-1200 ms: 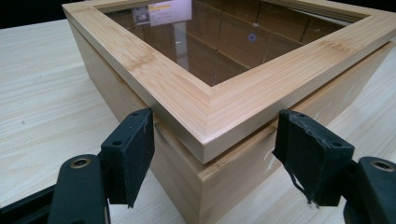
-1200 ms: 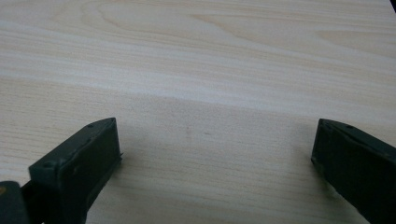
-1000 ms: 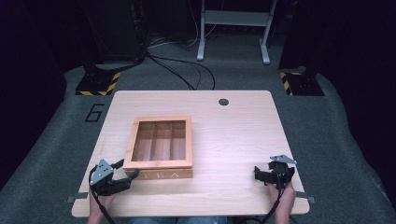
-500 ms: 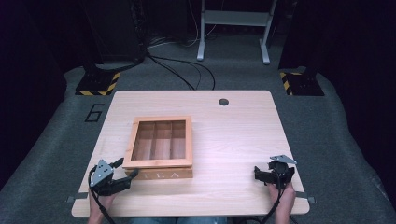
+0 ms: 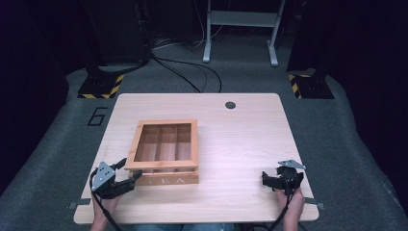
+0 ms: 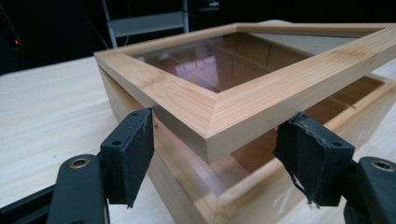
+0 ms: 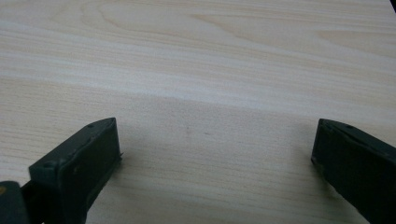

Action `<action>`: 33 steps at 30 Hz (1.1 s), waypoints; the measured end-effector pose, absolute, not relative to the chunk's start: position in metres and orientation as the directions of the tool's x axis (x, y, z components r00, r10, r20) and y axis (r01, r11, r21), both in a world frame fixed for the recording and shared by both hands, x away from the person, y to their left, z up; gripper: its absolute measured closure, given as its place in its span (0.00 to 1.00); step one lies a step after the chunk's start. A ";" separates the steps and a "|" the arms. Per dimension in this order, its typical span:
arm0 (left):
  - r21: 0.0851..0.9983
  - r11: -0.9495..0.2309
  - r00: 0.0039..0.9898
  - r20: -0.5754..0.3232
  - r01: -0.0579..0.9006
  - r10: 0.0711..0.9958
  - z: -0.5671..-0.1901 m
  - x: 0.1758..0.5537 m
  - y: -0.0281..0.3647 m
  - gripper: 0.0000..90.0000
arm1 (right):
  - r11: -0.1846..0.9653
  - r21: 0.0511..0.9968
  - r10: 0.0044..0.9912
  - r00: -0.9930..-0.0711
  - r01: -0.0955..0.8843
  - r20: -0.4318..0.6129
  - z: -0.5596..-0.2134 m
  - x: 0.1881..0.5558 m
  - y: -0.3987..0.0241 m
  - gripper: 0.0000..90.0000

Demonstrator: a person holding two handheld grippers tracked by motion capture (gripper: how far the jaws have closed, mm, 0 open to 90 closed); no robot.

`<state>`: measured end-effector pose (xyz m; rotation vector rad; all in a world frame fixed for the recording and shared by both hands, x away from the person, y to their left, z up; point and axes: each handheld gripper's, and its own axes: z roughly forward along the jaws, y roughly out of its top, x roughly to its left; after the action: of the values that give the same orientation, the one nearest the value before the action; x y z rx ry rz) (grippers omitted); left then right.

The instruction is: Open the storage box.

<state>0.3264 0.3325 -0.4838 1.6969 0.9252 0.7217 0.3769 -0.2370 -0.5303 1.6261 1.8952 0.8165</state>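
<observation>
In the high view a wooden box point(image 5: 166, 153) sits on the table point(image 5: 240, 139) left of centre, its front wall, lettered TEA, close to the near edge. Its glass-paned lid point(image 5: 164, 144) is raised a little at the front, so a gap shows between lid and front wall. The left gripper point(image 5: 126, 174) is at the box's near left corner, one jaw above that corner of the lid and the other below it, with the person's left hand point(image 5: 105, 204) behind it at the near edge. The right gripper point(image 5: 265, 179) rests near the table's near right corner, well apart from the box, in the right hand point(image 5: 291, 202), its jaws pointing left toward the box. A small dark round hole point(image 5: 230, 105) lies near the far edge. In the left gripper view the lid's corner juts forward between the two jaws, which stand at a middling width on either side of it; whether the pads press on the wood cannot be told. The lid is tilted up off the box body, and compartments show through the glass. In the right gripper view the jaws stand wide apart over bare tabletop, nothing between them.
</observation>
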 end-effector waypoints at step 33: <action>0.979 -0.168 0.475 0.092 0.119 0.875 -0.432 0.349 0.330 0.38 | 0.103 0.724 0.988 -0.154 0.682 0.005 -0.530 0.377 -0.237 0.01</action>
<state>0.3489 0.3297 -0.4321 1.6131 0.8777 0.8510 0.3770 -0.2370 -0.5303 1.6259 1.8951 0.8165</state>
